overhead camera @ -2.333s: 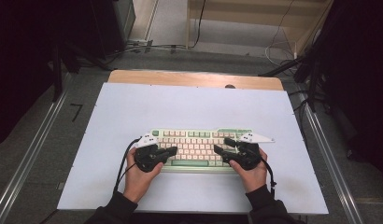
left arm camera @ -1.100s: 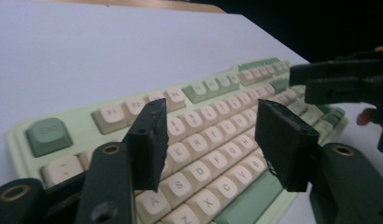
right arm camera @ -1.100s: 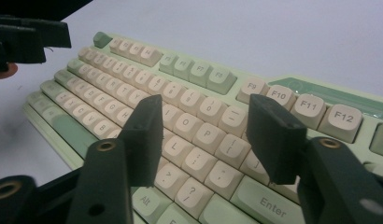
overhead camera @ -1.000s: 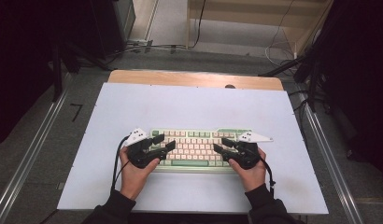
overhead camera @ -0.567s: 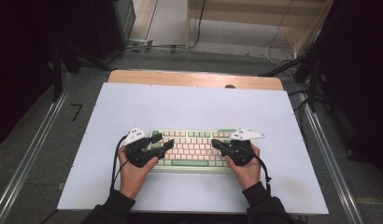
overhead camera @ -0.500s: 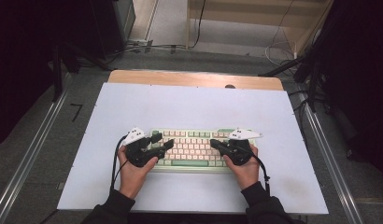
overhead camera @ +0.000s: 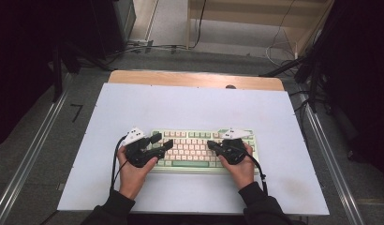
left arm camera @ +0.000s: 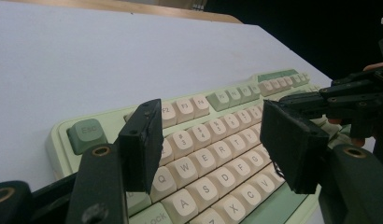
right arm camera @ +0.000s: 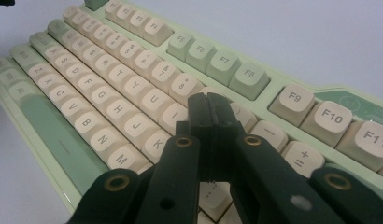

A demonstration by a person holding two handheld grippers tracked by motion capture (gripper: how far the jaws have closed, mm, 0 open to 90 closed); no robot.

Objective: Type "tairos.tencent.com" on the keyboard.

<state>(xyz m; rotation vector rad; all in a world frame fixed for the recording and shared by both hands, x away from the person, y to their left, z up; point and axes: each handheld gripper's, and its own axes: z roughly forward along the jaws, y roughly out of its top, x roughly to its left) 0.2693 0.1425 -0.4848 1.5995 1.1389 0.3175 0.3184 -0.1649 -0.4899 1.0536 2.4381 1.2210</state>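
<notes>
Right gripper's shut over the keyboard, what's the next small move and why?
Probably ease the right gripper straight down to press the key under its tip. Its jaws are shut into one blunt point above the O/P keys of the keyboard, while the left gripper waits open over the Q/W side.

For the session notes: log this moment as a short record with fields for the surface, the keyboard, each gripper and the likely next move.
surface: white table top
keyboard: pale green with cream keys, lying flat near the person's edge
left gripper: jaws apart, nothing between them, over the keyboard's left end near the Q and W keys
right gripper: jaws closed together, empty, tips over the keys around I and O
hands: one on each gripper
likely next move: probably pressing a key with the closed right tips
</notes>
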